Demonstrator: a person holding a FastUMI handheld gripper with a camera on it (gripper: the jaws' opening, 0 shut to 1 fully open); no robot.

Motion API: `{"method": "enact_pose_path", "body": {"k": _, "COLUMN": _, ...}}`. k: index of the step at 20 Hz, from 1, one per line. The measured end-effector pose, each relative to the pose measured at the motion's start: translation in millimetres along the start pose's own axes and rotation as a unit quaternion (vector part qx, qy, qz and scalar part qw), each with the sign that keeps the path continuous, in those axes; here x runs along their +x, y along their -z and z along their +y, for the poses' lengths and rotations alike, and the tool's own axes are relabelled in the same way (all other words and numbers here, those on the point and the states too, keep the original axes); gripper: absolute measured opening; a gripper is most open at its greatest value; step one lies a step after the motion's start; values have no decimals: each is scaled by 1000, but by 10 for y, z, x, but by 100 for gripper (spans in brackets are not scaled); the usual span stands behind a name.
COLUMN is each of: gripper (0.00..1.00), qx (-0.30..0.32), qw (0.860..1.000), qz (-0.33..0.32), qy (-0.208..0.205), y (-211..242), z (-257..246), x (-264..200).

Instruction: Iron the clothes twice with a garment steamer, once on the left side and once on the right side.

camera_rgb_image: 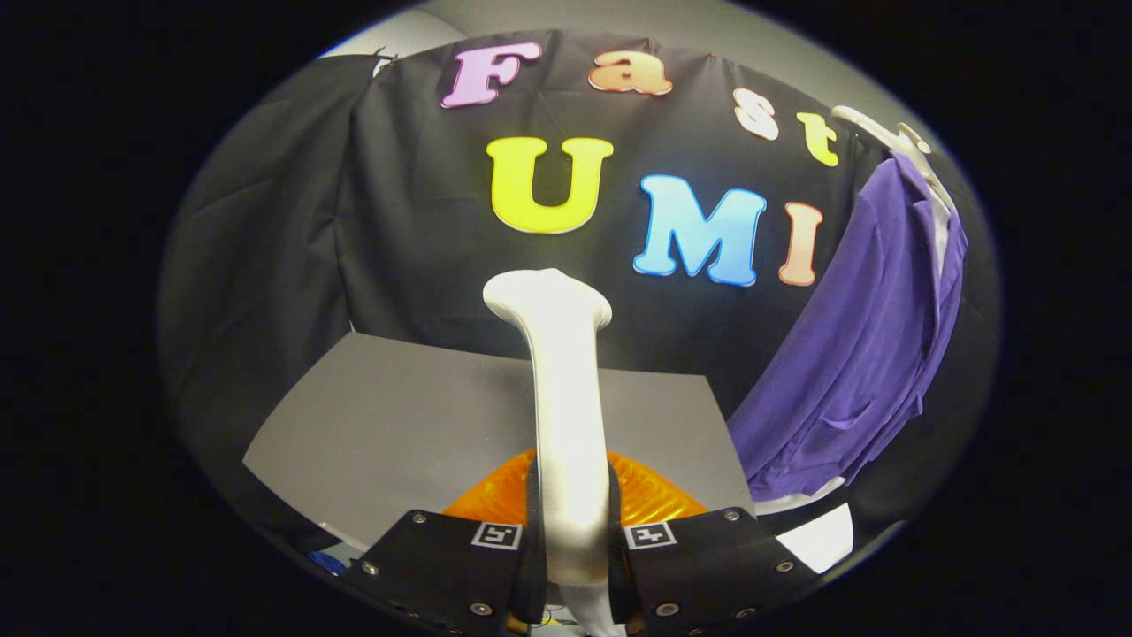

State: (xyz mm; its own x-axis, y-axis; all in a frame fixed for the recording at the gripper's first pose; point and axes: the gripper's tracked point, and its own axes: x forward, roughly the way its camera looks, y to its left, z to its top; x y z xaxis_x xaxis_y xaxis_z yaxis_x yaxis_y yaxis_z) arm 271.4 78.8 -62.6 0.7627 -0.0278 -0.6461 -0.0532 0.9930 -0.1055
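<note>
Clenched on the white steamer (566,398), the gripper (570,540) has both fingers pressing its handle, head raised above the grey table (380,433); the purple shirt (849,354) hangs well off to the right, so I judge neither side ironed yet

The white steamer (566,416) stands upright between the gripper (570,540) jaws, blocking the way straight ahead; its orange base (654,495) sits just beyond them; the grey worktop (398,433) lies bare on both sides; beyond, to the right, the purple garment (858,354) hangs against the booth wall.
</note>
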Motion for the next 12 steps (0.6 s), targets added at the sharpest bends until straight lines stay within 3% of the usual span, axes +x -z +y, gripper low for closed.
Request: {"method": "enact_pose_path", "body": {"k": 12, "gripper": 27, "qx": -18, "qw": 990, "qz": -138, "qy": -13, "y": 267, "z": -353, "x": -1418}}
